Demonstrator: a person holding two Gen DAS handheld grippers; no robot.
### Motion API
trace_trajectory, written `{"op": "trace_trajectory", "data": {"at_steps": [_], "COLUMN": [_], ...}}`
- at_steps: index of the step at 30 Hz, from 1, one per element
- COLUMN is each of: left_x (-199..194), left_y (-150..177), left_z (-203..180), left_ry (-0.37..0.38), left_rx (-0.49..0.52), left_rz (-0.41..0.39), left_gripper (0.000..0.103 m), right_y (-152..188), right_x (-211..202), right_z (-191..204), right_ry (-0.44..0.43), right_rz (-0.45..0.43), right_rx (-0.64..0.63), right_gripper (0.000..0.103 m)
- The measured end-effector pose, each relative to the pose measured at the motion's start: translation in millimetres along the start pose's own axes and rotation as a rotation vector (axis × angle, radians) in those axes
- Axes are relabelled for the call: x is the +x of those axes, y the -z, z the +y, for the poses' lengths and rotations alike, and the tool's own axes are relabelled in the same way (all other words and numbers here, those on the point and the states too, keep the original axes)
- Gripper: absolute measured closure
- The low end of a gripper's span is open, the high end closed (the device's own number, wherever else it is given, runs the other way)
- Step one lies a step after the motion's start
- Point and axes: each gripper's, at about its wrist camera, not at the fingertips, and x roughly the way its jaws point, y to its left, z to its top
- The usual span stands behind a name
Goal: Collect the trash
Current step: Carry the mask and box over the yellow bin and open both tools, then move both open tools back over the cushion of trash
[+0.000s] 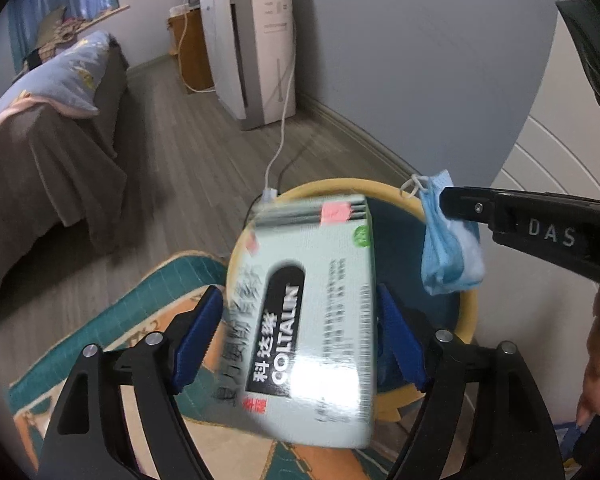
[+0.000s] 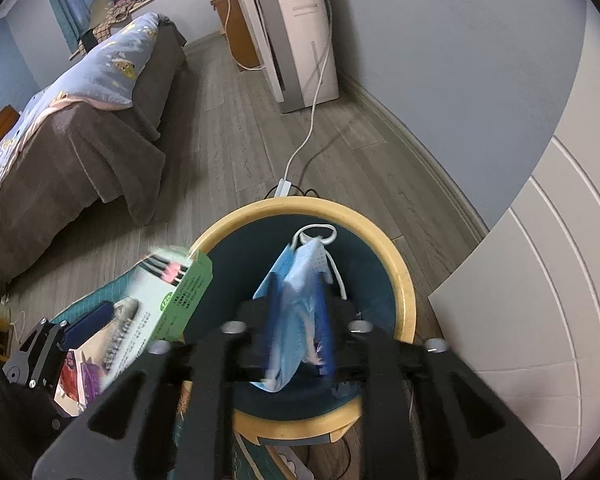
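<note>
A pale green medicine box (image 1: 312, 300) hangs blurred between the blue pads of my left gripper (image 1: 300, 292). The jaws stand wide with a thin gap at each side, so the pads do not press it. The box sits above the near rim of a round bin (image 1: 332, 184) with a yellow rim and a dark teal inside. My right gripper (image 2: 298, 280) is over the bin (image 2: 404, 280). A folded blue face mask (image 2: 300, 312) sits loosely between its slightly parted pads, the ear loop sticking out past the tips. The mask (image 1: 448, 248) dangles beside the right gripper's fingers (image 1: 472, 206).
A bed (image 2: 80, 152) with a brown cover stands to the left. A white air purifier (image 2: 296, 28) stands by the far wall, its cable (image 2: 312, 120) running across the wooden floor to the bin. A patterned rug (image 1: 148, 300) lies below, a white panelled door (image 2: 540, 280) to the right.
</note>
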Motion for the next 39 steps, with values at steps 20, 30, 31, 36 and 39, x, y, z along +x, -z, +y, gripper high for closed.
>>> {"op": "trace_trajectory", "data": {"at_steps": [20,30,31,36,39], "left_x": [-65.4,-149.8,-154.1,-180.1,-186.9], "left_y": [60.3,101.3,102.4,133.0,152.3], "left_z": [63.8,149.5,155.7,193.6,209.6], "left_ry": [-0.107,-0.226,-0.238,-0.300,-0.316], "left_rx": [-0.046,-0.183,-0.192,-0.270,-0.319], "left_rz": [0.007,-0.015,-0.015,-0.008,-0.002], "left_gripper": [0.009,0.007,0.007,0.006,0.006], "right_y": [13.8,46.5,51.2,68.6,72.8], "right_x": [-10.3,-34.9,-35.7,-30.1,-32.1], "right_z": [95.8,178.5,186.3,224.2,233.7], "right_ry": [0.107,0.076,0.074,0.080,0.092], "right_rz": [-0.007,0.005,0.010,0.060,0.053], "right_rx": [-0.166,-0.253,-0.257,-0.321,-0.331], "right_gripper": [0.006,0.006,0.006,0.006,0.006]}}
